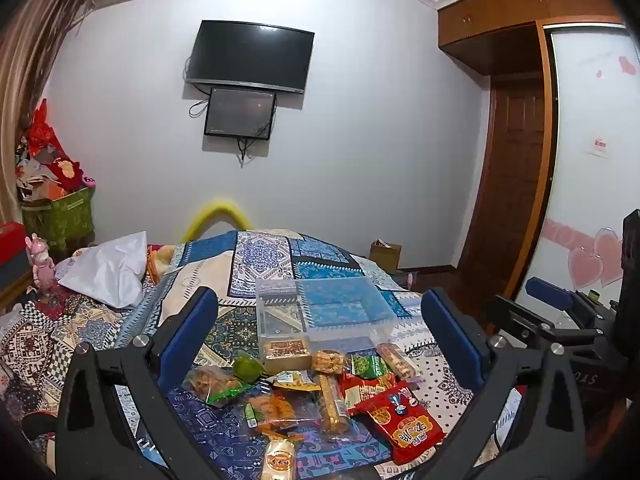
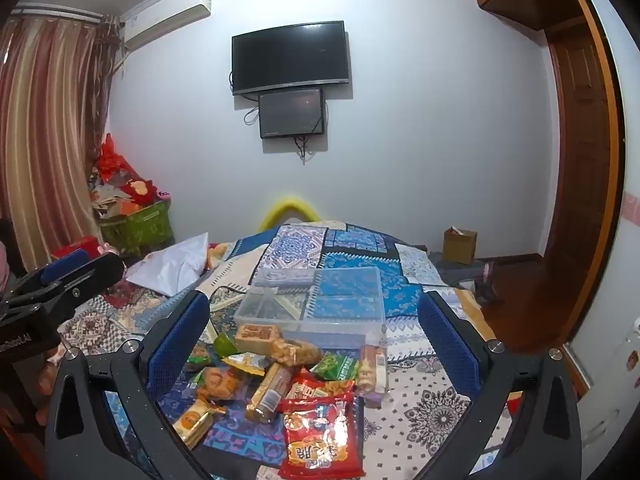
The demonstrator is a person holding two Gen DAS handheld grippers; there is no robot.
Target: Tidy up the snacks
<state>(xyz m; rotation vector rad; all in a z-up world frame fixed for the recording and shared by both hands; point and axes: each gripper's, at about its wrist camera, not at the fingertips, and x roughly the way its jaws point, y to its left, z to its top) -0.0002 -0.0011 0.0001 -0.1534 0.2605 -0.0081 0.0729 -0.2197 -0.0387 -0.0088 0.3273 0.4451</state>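
Observation:
A pile of several snack packets point(image 1: 316, 388) lies on the patterned bedspread, with a red packet point(image 1: 404, 420) at its near right. Behind the pile stands a clear plastic box point(image 1: 324, 308), nothing visible in it. My left gripper point(image 1: 320, 340) hovers over the pile, open wide, nothing between its blue pads. In the right wrist view the same pile point(image 2: 276, 384), the red packet point(image 2: 320, 436) and the clear box point(image 2: 316, 300) appear. My right gripper point(image 2: 316, 336) is open too and holds nothing. Each gripper shows at the edge of the other's view.
The bed point(image 1: 96, 320) fills the foreground, with a white bag point(image 1: 108, 268) at its left. A green box of clutter point(image 1: 60, 216) stands in the left corner, a cardboard box point(image 2: 460, 246) on the floor at right, and a wooden door point(image 1: 516, 184) beyond.

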